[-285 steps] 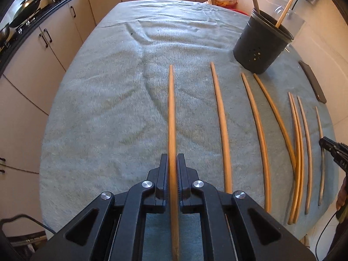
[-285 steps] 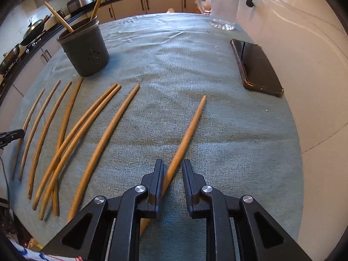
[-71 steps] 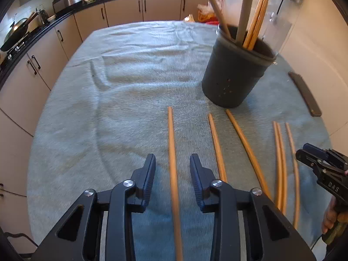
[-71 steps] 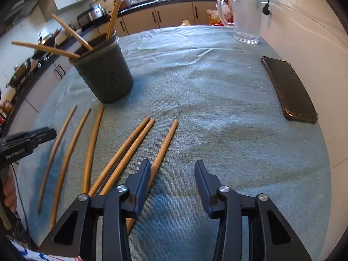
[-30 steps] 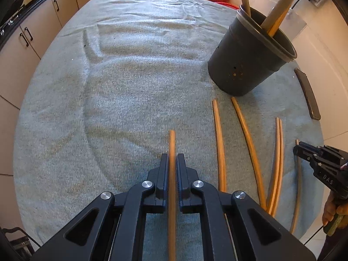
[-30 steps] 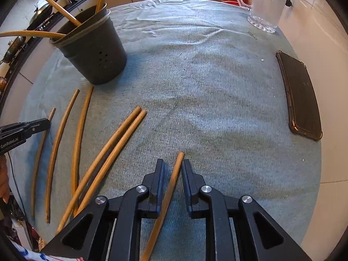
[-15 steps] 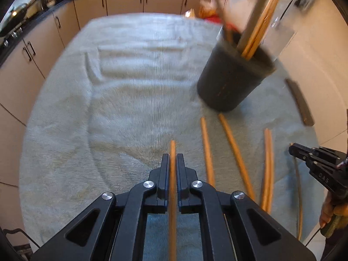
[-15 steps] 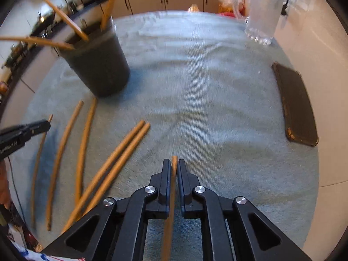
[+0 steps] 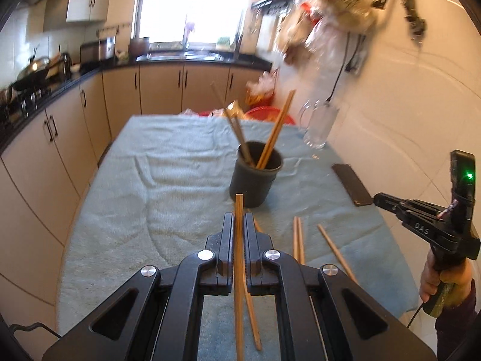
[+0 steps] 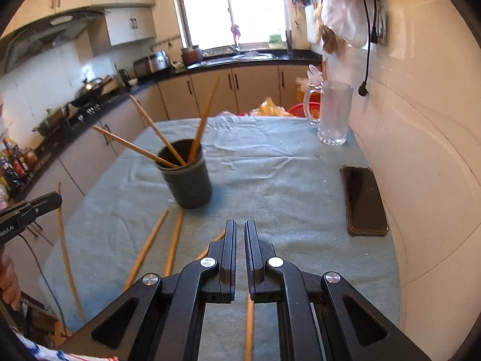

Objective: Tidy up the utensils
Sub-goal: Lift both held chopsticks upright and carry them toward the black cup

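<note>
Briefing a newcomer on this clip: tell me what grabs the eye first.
The left gripper is clamped on a wooden chopstick lifted off the teal tablecloth. Beyond it stands a dark holder with chopsticks fanning out. Loose chopsticks lie before it, a black phone to its right.

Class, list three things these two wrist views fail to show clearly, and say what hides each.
1. Right wrist view: the front end of the right gripper's chopstick is hidden by its shut fingers.
2. Left wrist view: the hanging bags are motion-blurred.
3. Both views: the chopsticks' lower ends inside the holder are hidden by its wall.
</note>
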`<state>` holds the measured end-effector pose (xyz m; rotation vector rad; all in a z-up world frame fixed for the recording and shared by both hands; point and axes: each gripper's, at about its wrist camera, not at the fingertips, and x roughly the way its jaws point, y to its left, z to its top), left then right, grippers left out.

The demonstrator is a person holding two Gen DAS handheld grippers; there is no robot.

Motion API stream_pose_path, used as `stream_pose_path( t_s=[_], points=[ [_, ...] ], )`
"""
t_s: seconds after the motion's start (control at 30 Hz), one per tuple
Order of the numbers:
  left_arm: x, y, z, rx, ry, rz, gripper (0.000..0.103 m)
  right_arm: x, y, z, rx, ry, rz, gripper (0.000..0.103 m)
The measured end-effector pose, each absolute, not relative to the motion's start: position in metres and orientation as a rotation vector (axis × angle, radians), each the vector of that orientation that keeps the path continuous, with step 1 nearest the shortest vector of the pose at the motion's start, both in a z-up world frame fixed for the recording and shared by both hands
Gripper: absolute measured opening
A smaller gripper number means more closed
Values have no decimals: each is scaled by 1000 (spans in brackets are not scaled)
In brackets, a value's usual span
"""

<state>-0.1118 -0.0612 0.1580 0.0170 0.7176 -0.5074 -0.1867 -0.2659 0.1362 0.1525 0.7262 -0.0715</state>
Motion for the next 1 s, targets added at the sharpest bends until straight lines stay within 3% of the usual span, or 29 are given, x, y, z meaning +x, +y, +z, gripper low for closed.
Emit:
stream_pose_path(
  t_s=[0.1,0.2,0.3,0.53,0.57,0.6,0.63,0.77,1.0],
  points=[
    [-122,-63,161,44,716,-514,5,-185,-261,122,122,808,-54,8],
    [-116,-64,150,32,764,-503,5,-170,-264,85,119,942,-70,34],
    [-105,-61,133,-13,833,-496,5,-163,-269,52,153,1031,-72,35],
    [-105,-57,130,-21,842,-484,5,-128,-272,17,96,1143,-122,32],
    [-105,-57,131,-22,839,-486,5,-124,-272,16,88,1153,-120,29],
    [-106,-57,132,-21,836,-486,5,-119,-272,15,82,1156,-114,13],
    [-106,-57,133,-22,832,-488,5,-116,-272,15,79,1157,-111,7],
    [-113,-55,142,-35,811,-503,5,-115,-272,18,55,1131,-94,6],
    [-139,-48,170,-68,733,-545,5,-158,-273,72,103,891,-88,6]
  ],
)
